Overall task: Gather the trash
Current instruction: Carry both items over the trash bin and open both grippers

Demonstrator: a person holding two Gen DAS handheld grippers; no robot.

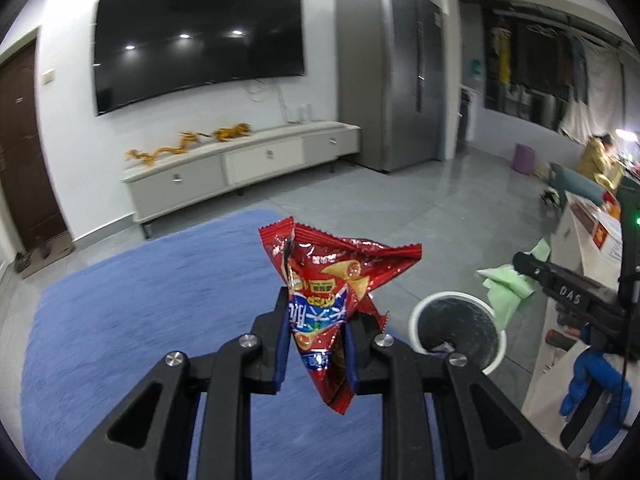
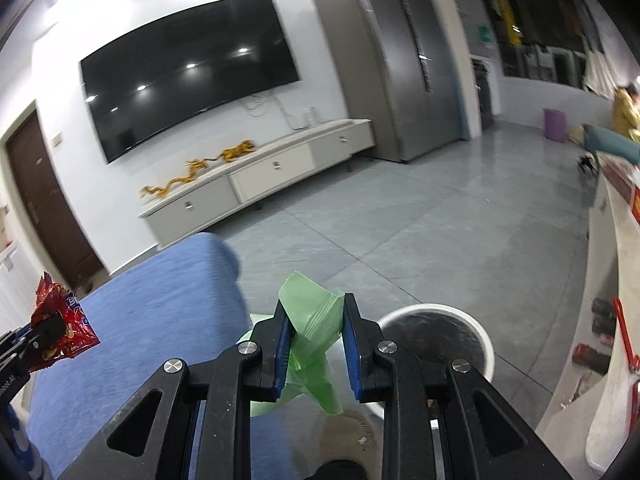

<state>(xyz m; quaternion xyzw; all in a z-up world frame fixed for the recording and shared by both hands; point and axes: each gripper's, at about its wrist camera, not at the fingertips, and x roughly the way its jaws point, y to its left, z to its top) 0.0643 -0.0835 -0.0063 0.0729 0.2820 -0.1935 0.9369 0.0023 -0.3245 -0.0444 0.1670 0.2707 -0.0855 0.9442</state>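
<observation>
left gripper (image 1: 316, 332) pinches a red snack wrapper (image 1: 332, 280) near a white bin (image 1: 456, 332).

One red snack wrapper (image 1: 324, 304), one green plastic bag (image 2: 314, 340), one white bin (image 1: 460, 330), one television (image 1: 198, 42)

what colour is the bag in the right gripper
Light green plastic bag, translucent; clearest in the right wrist view.

A crumpled red snack wrapper (image 1: 324, 308) hangs upright at the centre of the left view. A crinkled green bag (image 2: 312, 336) sits at lower centre of the right view. The white bin (image 2: 436, 340), lined black, stands lower right on the floor.
</observation>
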